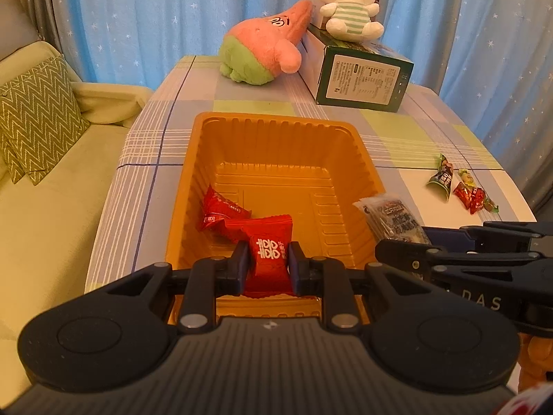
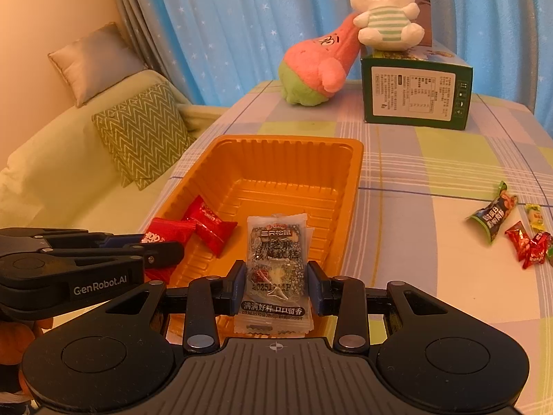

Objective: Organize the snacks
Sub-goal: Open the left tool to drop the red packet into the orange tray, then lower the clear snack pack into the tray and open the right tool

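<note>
An orange plastic tray (image 1: 276, 128) (image 2: 293, 145) stands on the checked tablecloth. A red candy packet (image 1: 221, 207) (image 2: 211, 223) lies on its floor at the near left. My left gripper (image 1: 268, 266) is shut on a second red packet (image 1: 268, 252) over the tray's near edge; in the right wrist view it shows at the left (image 2: 152, 245). My right gripper (image 2: 274, 287) is shut on a clear black-sesame snack packet (image 2: 276, 263) above the tray's near right part; the left wrist view shows that packet (image 1: 390, 218) by the tray's right rim.
Several loose wrapped snacks (image 1: 459, 186) (image 2: 511, 228) lie on the table to the right. A green box (image 1: 359, 79) (image 2: 414, 93) with a white plush rabbit (image 1: 349, 3) and a pink plush (image 1: 266, 48) stand at the back. A sofa with cushions (image 1: 34, 117) is left.
</note>
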